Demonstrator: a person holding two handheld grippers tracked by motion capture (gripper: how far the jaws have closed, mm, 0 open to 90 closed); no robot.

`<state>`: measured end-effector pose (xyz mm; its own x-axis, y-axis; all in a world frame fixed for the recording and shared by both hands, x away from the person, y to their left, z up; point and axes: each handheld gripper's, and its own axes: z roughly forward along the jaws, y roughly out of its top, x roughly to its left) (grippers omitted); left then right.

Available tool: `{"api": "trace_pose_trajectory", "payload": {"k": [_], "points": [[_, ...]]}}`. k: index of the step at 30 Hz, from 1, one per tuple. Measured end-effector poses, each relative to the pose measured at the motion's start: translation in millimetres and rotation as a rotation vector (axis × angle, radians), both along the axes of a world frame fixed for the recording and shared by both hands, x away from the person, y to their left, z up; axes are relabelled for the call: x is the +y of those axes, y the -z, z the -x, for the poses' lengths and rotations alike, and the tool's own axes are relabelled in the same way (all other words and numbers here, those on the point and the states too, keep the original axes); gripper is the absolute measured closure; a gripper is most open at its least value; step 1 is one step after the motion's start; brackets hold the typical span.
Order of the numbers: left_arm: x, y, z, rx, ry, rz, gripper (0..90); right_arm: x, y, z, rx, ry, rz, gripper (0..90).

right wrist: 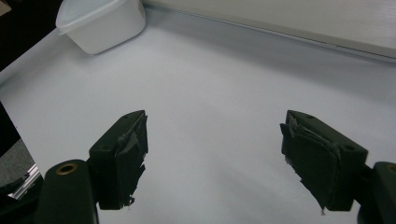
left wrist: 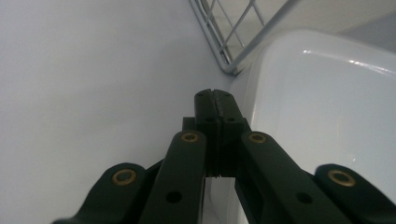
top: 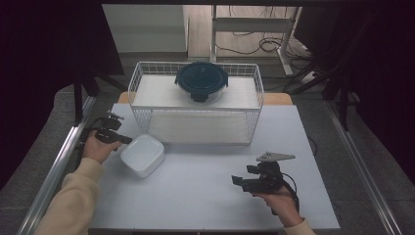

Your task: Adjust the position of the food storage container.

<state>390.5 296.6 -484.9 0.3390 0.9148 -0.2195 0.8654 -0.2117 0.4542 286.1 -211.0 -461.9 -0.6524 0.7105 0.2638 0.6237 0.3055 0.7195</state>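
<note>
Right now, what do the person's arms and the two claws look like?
Both claws, left and right, are black with brass-coloured rivets; the right claw's pads carry frayed black tape. A grey three-cornered plate tops the right one, with a black cable trailing. The sleeves are cream.

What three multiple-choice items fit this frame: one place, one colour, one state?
1. Where is the round lidded container?
A. on the top shelf of the wire rack
B. on the table by the right gripper
C. in a hand

2. What colour is the square tub?
A. red
B. white
C. black

3. How do the right gripper's jaws stand?
A. closed on the tub
B. closed on nothing
C. wide apart

Key: 1 A, the high view shows it up on the rack's shelf. 2 B, it is white in the high view. 3 C, the right gripper view shows bare table between the jaws.
</note>
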Motion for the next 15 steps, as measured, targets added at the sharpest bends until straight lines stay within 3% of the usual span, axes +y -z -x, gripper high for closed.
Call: {"api": "trace_pose_trajectory", "payload": {"k": [6,9,11,15], "points": [[-3.0,0.7,7.6,0.016,0.025,0.024,90.0,-0.9,0.7,-0.8,0.005,0.003,-0.001,22.6],[-12.4,-0.7,12.8,0.021,0.067,0.007,90.0,-0.9,0.5,-0.7,0.007,0.003,-0.003,22.7],[-20.5,-0.9,17.4,0.022,0.084,0.035,90.0,-0.4,0.3,-0.4,0.008,0.003,-0.001,22.6],[-35.8,2.2,27.8,0.044,0.117,0.040,90.0,0.4,0.0,0.3,0.009,-0.001,0.001,22.6]]}}
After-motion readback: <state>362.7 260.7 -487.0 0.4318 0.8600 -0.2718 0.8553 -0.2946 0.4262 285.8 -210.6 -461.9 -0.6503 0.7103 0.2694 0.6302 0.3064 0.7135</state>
